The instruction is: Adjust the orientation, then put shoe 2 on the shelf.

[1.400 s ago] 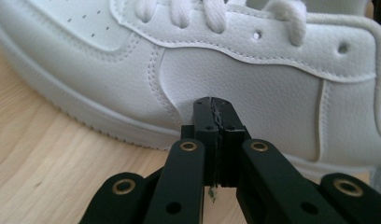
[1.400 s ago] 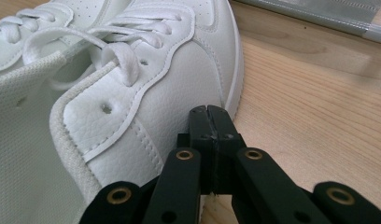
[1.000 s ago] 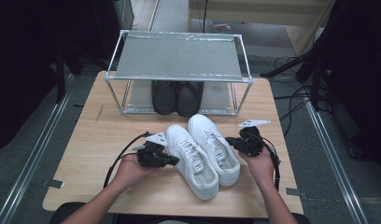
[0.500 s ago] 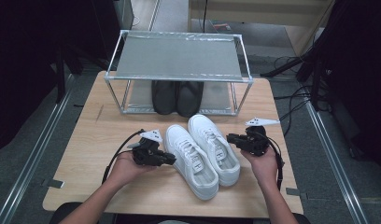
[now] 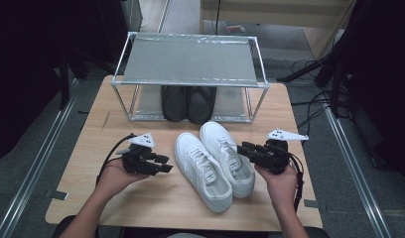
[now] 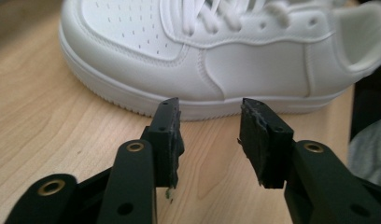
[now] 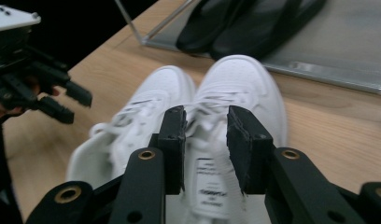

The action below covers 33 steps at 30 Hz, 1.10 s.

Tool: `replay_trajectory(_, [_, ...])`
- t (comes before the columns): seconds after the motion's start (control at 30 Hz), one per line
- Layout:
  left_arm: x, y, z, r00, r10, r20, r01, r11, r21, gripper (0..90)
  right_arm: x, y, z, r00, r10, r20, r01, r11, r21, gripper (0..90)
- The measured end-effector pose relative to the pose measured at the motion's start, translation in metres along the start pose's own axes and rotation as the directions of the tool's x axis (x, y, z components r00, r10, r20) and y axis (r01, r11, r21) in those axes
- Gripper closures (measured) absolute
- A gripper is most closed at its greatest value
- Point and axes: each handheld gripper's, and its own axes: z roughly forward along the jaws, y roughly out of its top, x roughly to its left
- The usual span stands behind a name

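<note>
White sneakers (image 5: 214, 163) lie side by side in the middle of the wooden table (image 5: 156, 198), toes pointing toward the metal shoe rack (image 5: 190, 64) at the far edge, where a pair of black shoes (image 5: 188, 102) sits on the lower shelf. The left gripper (image 5: 166, 164) is held just beside the left sneaker (image 5: 201, 171), apart from it; its jaws have just been opening and stand partly spread with nothing between them. In the left gripper view the pads (image 6: 170, 140) hover above the bare wood, short of the shoe's white sidewall (image 6: 235, 70). The right gripper (image 5: 242, 149) is at the outer side of the right sneaker (image 5: 228, 156), its jaws also just opened to a moderate gap, empty. In the right gripper view they point along that shoe's laces (image 7: 212, 116), and whether the tips graze it cannot be told
</note>
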Motion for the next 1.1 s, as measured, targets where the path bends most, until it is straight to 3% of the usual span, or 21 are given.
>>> replay_trajectory(0.07, [0.002,-0.002,-0.002,0.9996,-0.027,0.002,0.027,0.9996,-0.008,55.4,0.009,-0.004,-0.001,0.9997,-0.024,-0.010,0.024,1.000,0.003,66.5])
replay_trajectory(0.23, [0.007,-0.004,0.001,0.9990,-0.044,-0.005,0.044,0.9990,0.012,52.5,0.023,-0.005,0.004,0.9963,-0.080,-0.030,0.081,0.996,0.030,64.9])
replay_trajectory(0.33, [0.008,-0.005,0.000,0.9994,-0.033,-0.012,0.033,0.9994,-0.002,50.8,0.028,-0.006,0.007,0.9959,-0.086,-0.027,0.087,0.996,0.035,63.5])
replay_trajectory(0.53, [0.011,-0.006,-0.001,0.9988,-0.049,-0.008,0.049,0.9988,-0.005,48.8,0.035,-0.007,0.020,0.9942,-0.100,-0.040,0.102,0.993,0.060,60.8])
replay_trajectory(0.63, [0.011,-0.006,-0.001,0.9987,-0.050,-0.014,0.050,0.9987,-0.013,48.2,0.038,-0.008,0.024,0.9931,-0.116,-0.019,0.117,0.991,0.064,58.1])
replay_trajectory(0.83, [0.013,-0.007,-0.002,0.9978,-0.062,-0.022,0.062,0.9979,-0.017,47.6,0.038,-0.012,0.031,0.9945,-0.104,-0.013,0.105,0.990,0.097,51.2])
replay_trajectory(1.1, [0.015,-0.007,-0.003,0.9972,-0.072,-0.021,0.072,0.9970,-0.027,47.4,0.041,-0.014,0.033,0.9936,-0.113,0.002,0.112,0.990,0.087,47.8])
